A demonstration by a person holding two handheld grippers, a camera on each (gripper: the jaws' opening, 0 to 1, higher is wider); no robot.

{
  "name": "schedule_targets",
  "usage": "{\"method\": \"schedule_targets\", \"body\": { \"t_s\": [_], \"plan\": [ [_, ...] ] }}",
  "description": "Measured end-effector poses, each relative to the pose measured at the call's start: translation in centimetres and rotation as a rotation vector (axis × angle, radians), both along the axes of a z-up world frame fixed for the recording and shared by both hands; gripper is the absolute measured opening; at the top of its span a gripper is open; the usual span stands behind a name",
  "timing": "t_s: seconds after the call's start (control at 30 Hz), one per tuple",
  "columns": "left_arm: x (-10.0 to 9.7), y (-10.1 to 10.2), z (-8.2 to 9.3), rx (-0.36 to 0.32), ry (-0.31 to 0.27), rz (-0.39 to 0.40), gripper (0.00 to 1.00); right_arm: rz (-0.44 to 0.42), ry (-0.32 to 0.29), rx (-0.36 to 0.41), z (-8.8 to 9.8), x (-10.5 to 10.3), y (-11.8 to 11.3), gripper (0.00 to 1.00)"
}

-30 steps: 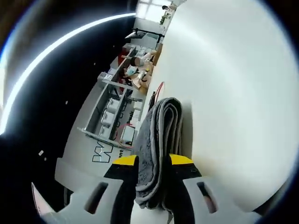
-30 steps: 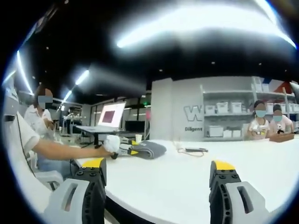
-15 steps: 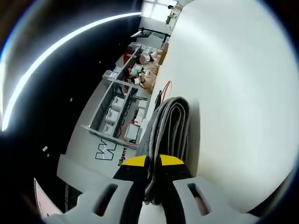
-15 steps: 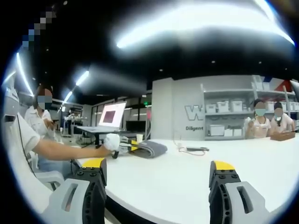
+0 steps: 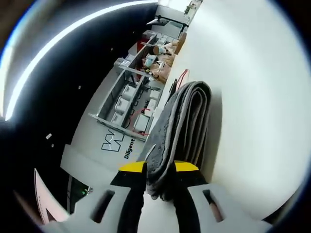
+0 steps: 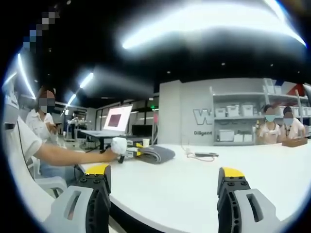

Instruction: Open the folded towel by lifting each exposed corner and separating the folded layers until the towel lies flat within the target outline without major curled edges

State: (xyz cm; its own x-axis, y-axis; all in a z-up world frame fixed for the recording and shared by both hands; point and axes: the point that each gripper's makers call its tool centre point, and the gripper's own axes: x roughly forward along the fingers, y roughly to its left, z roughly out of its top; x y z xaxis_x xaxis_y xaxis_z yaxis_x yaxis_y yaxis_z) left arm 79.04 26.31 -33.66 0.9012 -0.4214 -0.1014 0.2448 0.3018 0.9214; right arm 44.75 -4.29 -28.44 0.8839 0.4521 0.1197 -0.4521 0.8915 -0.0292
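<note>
At lower centre of the left gripper view, the folded grey terry towel has been regripped by the left tongs, clenched on its near edge; the right tongs are held released above the white tabletop, so unfolding has barely begun.

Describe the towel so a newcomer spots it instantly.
On the white table, near its far-left edge, lies the towel: grey and folded into a thick stack of layers. The left gripper is shut on its end; the cable beside it is thin and dark.
</note>
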Motion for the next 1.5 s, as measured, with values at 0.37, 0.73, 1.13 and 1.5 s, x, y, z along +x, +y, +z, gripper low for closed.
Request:
{"method": "schedule_targets", "body": {
  "t_s": [0.37,0.73,1.13,1.5],
  "plan": [
    [-0.3,-0.4,-0.7,0.043,0.03,-0.017,0.05,0.008,0.011,-0.003,-0.3,0.1,0.3,0.9],
    [-0.3,-0.4,-2.0,-0.004,0.135,-0.024,0.03,0.036,0.015,-0.007,-0.4,0.7,1.1,0.9],
    [-2.4,-1.6,-2.6,0.039,0.135,-0.01,0.03,0.137,0.02,0.01,-0.3,2.2,3.7,0.87],
    [-3.7,-1.8,-3.0,0.028,0.161,-0.015,0.03,0.215,-0.013,-0.023,0.3,4.8,6.0,0.88]
  ]
}}
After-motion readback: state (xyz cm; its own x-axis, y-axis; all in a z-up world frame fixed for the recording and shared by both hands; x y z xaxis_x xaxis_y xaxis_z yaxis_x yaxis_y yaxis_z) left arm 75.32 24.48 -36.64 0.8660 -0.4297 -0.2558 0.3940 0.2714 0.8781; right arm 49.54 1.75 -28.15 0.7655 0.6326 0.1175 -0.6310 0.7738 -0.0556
